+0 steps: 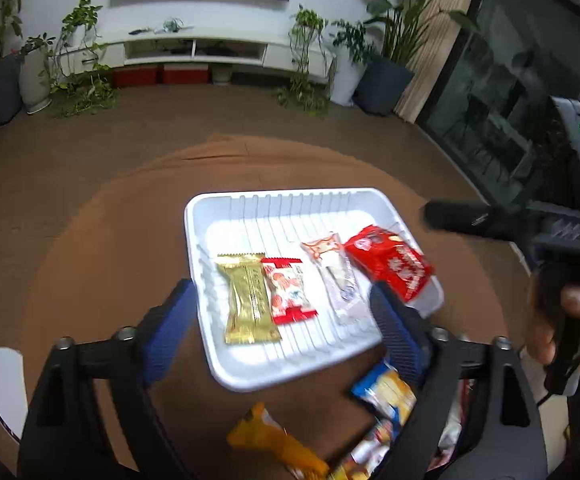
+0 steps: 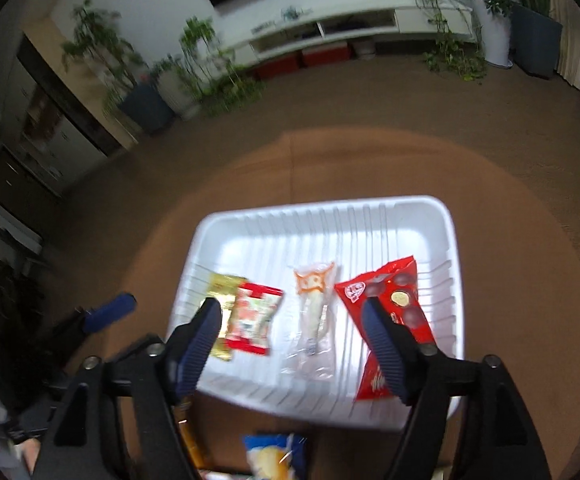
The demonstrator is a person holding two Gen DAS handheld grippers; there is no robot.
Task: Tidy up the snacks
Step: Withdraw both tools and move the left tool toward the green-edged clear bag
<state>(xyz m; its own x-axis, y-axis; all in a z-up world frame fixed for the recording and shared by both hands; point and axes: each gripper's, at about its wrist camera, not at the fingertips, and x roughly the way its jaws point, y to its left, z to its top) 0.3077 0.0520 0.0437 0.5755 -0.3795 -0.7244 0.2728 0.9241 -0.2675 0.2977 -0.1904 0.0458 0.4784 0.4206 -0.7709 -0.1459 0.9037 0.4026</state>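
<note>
A white ribbed tray sits on a round brown table. In it lie a gold packet, a red-and-white packet, a clear wrapped stick snack and a red bag. My left gripper is open and empty above the tray's near edge. My right gripper is open and empty above the tray. In front of the tray lie an orange packet and a blue-and-yellow packet.
The right gripper's body and the hand holding it show at the right of the left wrist view. The left gripper's blue finger shows at the left of the right wrist view. A white object sits at the table's left edge. Plants and a white cabinet stand far behind.
</note>
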